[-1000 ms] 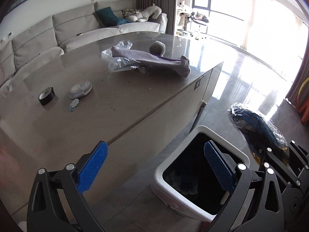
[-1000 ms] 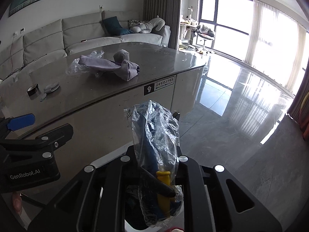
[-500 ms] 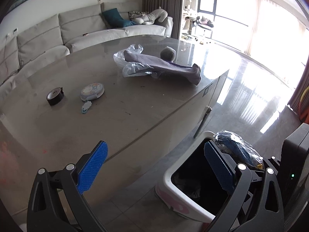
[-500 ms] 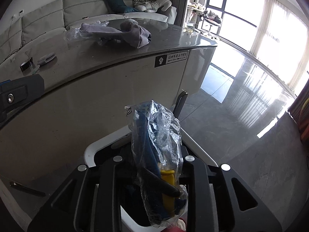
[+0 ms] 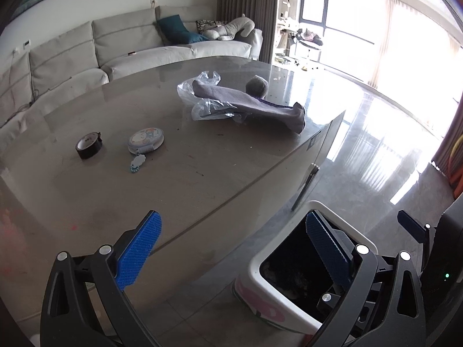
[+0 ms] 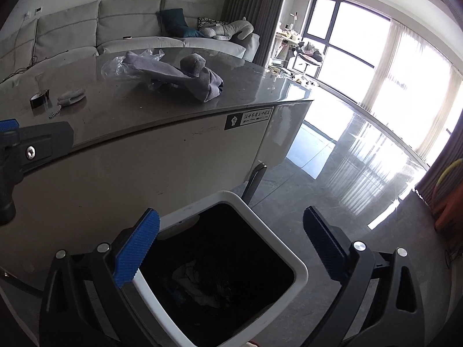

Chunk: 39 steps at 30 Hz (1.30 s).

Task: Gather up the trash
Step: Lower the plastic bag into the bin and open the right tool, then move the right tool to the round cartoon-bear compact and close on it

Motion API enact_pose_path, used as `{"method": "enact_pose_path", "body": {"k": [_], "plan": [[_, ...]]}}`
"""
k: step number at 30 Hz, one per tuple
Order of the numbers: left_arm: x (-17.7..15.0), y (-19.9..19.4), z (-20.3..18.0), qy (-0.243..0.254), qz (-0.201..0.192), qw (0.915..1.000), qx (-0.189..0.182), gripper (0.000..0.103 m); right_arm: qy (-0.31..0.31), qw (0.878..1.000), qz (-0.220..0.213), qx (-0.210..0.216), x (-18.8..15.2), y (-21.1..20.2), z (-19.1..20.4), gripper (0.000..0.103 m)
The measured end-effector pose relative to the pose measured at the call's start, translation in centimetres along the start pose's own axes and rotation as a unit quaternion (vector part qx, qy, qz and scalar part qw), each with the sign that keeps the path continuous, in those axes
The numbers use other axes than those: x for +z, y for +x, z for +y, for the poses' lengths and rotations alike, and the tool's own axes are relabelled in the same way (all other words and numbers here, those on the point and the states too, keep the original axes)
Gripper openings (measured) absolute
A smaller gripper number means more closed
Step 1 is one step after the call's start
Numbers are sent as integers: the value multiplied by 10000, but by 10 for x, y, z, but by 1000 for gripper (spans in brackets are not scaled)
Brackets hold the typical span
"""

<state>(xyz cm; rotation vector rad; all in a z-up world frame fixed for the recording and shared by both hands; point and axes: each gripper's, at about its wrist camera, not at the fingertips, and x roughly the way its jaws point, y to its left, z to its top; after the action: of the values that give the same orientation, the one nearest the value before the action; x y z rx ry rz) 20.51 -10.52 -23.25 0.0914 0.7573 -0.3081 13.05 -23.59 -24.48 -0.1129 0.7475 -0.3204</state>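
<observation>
White bin [image 6: 295, 263] on floor — dark liner, crumpled trash [image 6: 199, 286] inside

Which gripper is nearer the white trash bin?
Right. The right gripper hangs directly over the white trash bin, jaws opening with nothing between them; the left gripper sits beside it, over the table edge.

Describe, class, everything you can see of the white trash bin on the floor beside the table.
The trash bin is a squarish tub with rounded corners and a thick white rim that looks like plastic; the left wrist view shows a pink mark low on its outer wall. It stands upright on the grey floor, close to the side of the table, open, with no lid visible. The inside is black and shadowed, with some crumpled pale scraps dimly showing at the bottom. The right tongs hang above it, opening, with nothing between them.
</observation>
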Motion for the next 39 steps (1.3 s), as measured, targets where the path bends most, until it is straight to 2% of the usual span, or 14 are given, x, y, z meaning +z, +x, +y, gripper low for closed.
{"method": "enact_pose_path", "body": {"k": [3, 10, 20, 27, 33, 39], "plan": [[0, -2, 3, -19, -5, 10000, -1, 98, -40, 10000, -32, -3, 4, -1, 4, 99], [12, -17, 21, -149, -242, 9995, 102, 98, -94, 9984, -540, 123, 30, -19, 13, 99], [41, -24, 85, -388, -532, 9962, 565, 98, -411, 9915, -1112, 534, 89, -20, 67, 99], [53, -18, 150, -738, -551, 9916, 909, 98, -425, 9864, -1148, 1095, 112, -6, 117, 99], [55, -3, 190, -884, -481, 9878, 1185, 98, -652, 9822, -1047, 1414, 130, 15, 174, 99], [63, 10, 222, -1074, -435, 9847, 1302, 98, -644, 9796, -843, 1707, 147, 34, 205, 99]]}}
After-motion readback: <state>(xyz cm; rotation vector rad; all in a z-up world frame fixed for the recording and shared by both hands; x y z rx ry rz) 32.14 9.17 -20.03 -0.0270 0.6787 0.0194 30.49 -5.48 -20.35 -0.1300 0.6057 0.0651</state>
